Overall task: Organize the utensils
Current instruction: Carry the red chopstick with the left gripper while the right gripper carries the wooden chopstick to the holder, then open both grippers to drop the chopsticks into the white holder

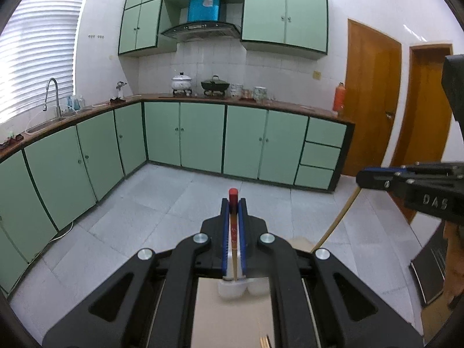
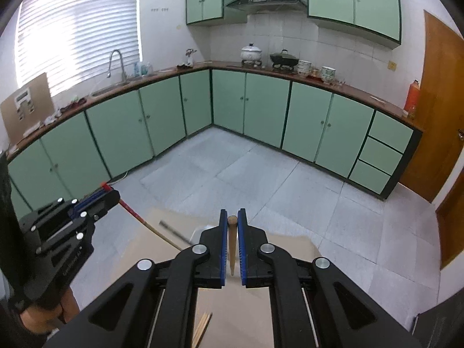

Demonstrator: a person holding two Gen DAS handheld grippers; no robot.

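In the left wrist view my left gripper (image 1: 233, 203) is shut on a chopstick with a red end (image 1: 233, 195), which runs back between the blue pads. Under it a white holder (image 1: 232, 290) stands on the tan tabletop (image 1: 220, 319). My right gripper (image 1: 360, 178) comes in from the right, shut on a plain wooden chopstick (image 1: 337, 220). In the right wrist view the right gripper (image 2: 232, 213) pinches that wooden chopstick (image 2: 232, 243), which points up. The left gripper (image 2: 114, 194) is at the left with the red-ended chopstick (image 2: 136, 216) slanting down from it.
Several loose wooden chopsticks (image 2: 203, 326) lie on the tan tabletop (image 2: 139, 249) near its front. A dark, blurred utensil (image 2: 177, 233) lies further back. Beyond the table are the tiled floor (image 2: 261, 174), green cabinets (image 2: 261, 101) and a wooden door (image 1: 371, 95).
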